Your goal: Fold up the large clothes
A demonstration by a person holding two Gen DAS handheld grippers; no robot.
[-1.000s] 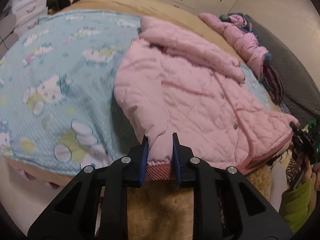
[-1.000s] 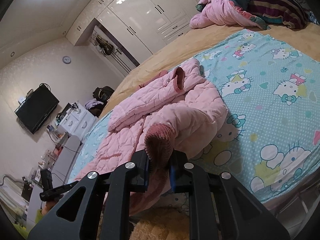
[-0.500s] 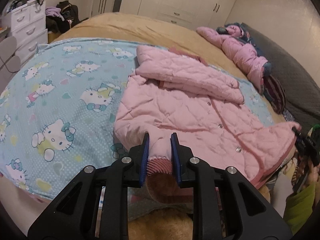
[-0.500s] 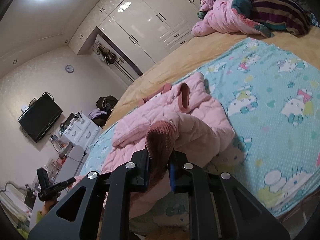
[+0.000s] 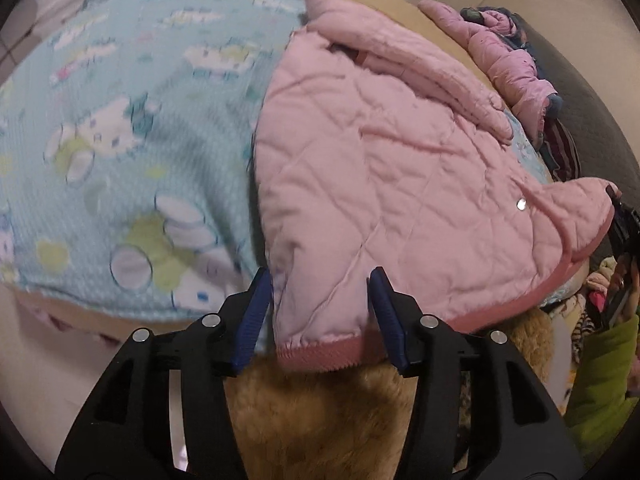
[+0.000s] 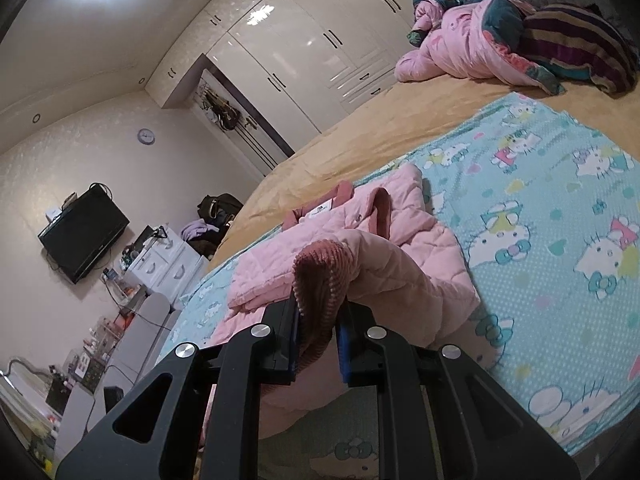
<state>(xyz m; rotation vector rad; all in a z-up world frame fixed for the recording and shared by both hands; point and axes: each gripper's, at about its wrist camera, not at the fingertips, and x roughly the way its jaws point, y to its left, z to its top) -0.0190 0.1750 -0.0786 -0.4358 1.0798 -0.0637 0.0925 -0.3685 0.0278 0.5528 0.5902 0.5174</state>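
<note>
A pink quilted jacket [image 5: 392, 168] lies on the cartoon-cat blanket [image 5: 132, 128] at the bed's near edge. One sleeve end, with its darker ribbed cuff [image 5: 320, 354], hangs between the blue pads of my left gripper [image 5: 320, 316]. Its jaws are opening and the pads stand just off the cloth. My right gripper [image 6: 318, 332] is shut on the other ribbed cuff [image 6: 320, 280] and holds that sleeve up above the jacket [image 6: 404, 264]. In the left wrist view the right gripper [image 5: 624, 224] shows at the far right edge, on the raised sleeve.
A tan fuzzy cover [image 5: 320, 420] drapes the bed's near edge under the blanket. More clothes, a pink padded coat [image 6: 460, 52] and a striped item [image 6: 576, 48], are heaped at the bed's far end. White wardrobes [image 6: 304, 40], drawers [image 6: 168, 264] and a wall television [image 6: 84, 232] stand behind. A green sleeve [image 5: 600, 384] is at right.
The left gripper's jaws have spread apart and let the cuff go after it sank toward the bed edge. The right gripper has lifted a little, still holding its cuff.
</note>
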